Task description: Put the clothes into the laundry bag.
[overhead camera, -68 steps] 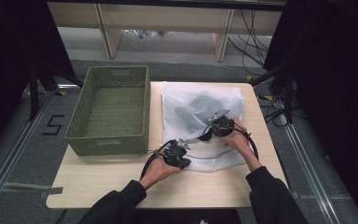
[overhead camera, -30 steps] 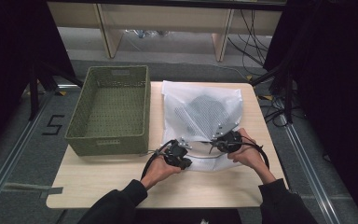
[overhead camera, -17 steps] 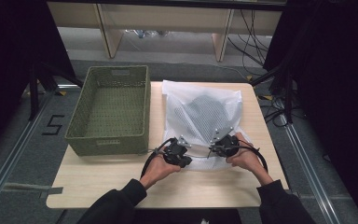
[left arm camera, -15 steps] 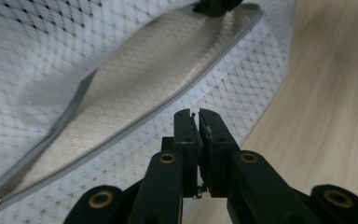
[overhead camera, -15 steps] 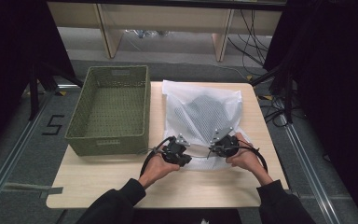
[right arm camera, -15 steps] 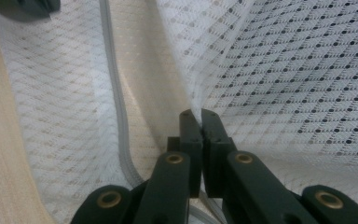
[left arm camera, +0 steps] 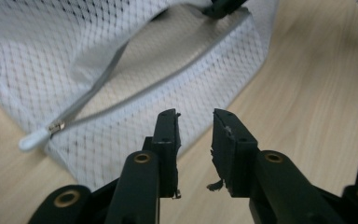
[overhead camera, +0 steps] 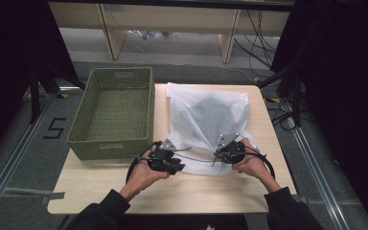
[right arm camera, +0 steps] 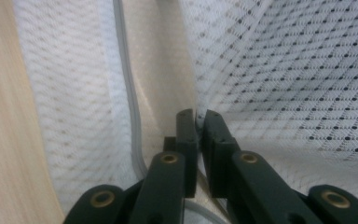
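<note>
A white mesh laundry bag lies flat on the right part of the wooden table, with a dark garment showing through the mesh inside it; its zipped mouth is at the near edge, toward the person. The left gripper is at the near left corner of the bag, and its jaws have just been opening — in the left gripper view they stand apart with nothing between them, a little short of the bag's edge, so this gripper is released. In that view the grey zipper is partly open and its white pull tab lies on the table at the left. The right gripper is at the near right part of the bag; its jaws are almost closed and pinch a fold of the mesh at the mouth of the bag, though they have just loosened a little. A green woven basket stands on the left part of the table, just beside the bag.
</note>
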`<state>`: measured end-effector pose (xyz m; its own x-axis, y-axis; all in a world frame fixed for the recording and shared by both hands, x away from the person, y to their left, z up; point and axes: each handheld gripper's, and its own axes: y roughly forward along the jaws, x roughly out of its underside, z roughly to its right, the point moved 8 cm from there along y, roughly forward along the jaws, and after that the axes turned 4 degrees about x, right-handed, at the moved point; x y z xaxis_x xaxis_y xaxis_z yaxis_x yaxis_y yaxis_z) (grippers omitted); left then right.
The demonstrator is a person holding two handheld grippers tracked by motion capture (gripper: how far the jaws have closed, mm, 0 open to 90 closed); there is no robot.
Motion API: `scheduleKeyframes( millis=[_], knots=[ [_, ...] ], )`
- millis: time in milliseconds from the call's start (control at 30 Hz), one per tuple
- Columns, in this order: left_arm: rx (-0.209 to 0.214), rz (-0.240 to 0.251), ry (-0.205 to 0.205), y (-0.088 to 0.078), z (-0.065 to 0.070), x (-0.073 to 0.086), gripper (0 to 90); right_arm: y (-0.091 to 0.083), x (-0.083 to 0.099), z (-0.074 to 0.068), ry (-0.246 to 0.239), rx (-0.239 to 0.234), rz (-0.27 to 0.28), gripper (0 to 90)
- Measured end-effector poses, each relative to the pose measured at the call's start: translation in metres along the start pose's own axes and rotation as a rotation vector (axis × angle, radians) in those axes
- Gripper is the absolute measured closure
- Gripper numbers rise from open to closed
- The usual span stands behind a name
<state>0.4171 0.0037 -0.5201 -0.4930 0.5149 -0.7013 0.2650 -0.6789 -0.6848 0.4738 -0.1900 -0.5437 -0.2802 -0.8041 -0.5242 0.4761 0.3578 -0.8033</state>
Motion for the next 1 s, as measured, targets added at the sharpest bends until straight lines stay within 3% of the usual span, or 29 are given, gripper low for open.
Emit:
scheduleKeyframes(
  millis=[167,233,300,333,367,400,567,633,700,733,800,833,900,933,1000],
  knots=[
    [0.008,-0.012,0.002,-0.003,0.004,0.007,66.8,-0.001,-0.008,-0.001,0.0,0.033,0.035,88.5],
    [0.003,-0.016,0.012,-0.003,0.003,0.008,66.5,0.001,-0.007,-0.002,0.001,0.027,0.018,90.0],
    [0.01,-0.022,0.019,-0.004,0.003,0.01,66.2,0.005,-0.004,-0.004,-0.034,0.03,0.002,90.0],
    [0.007,-0.017,-0.004,-0.003,0.004,0.011,66.1,0.007,-0.002,-0.005,-0.035,0.025,-0.009,90.0],
    [0.009,-0.031,0.02,-0.005,0.002,0.012,66.1,0.009,-0.001,-0.006,-0.04,0.021,-0.016,90.0],
    [0.012,-0.028,0.015,-0.005,0.002,0.012,66.1,0.01,0.0,-0.006,-0.062,0.025,-0.021,90.0],
    [0.008,-0.025,-0.006,-0.005,0.002,0.016,65.9,0.011,0.003,-0.007,-0.054,0.02,-0.033,90.0],
    [0.01,-0.031,0.009,-0.007,0.002,0.017,64.5,0.011,0.004,-0.006,-0.049,0.02,-0.026,88.8],
    [0.003,-0.019,-0.008,-0.008,0.002,0.016,62.2,0.008,0.002,-0.003,-0.013,0.023,-0.006,83.3],
    [0.008,-0.02,-0.008,-0.008,0.001,0.017,60.7,0.004,0.001,-0.002,0.004,0.001,0.004,80.8],
    [0.006,-0.015,-0.019,-0.01,0.002,0.017,57.6,-0.001,0.0,-0.001,0.004,-0.006,0.013,73.0],
    [0.005,-0.022,-0.006,-0.011,0.001,0.017,55.6,-0.004,-0.001,0.0,0.023,0.003,0.024,67.9],
    [0.0,-0.005,-0.035,-0.011,0.001,0.018,52.5,-0.006,-0.001,0.002,0.047,0.019,0.027,59.8],
    [0.01,0.013,-0.04,-0.012,0.002,0.017,49.7,-0.006,0.0,0.002,0.089,0.048,0.039,53.5],
    [0.023,0.021,-0.046,-0.014,0.002,0.017,47.2,-0.007,0.002,0.005,0.119,0.061,0.054,48.1]
  ],
)
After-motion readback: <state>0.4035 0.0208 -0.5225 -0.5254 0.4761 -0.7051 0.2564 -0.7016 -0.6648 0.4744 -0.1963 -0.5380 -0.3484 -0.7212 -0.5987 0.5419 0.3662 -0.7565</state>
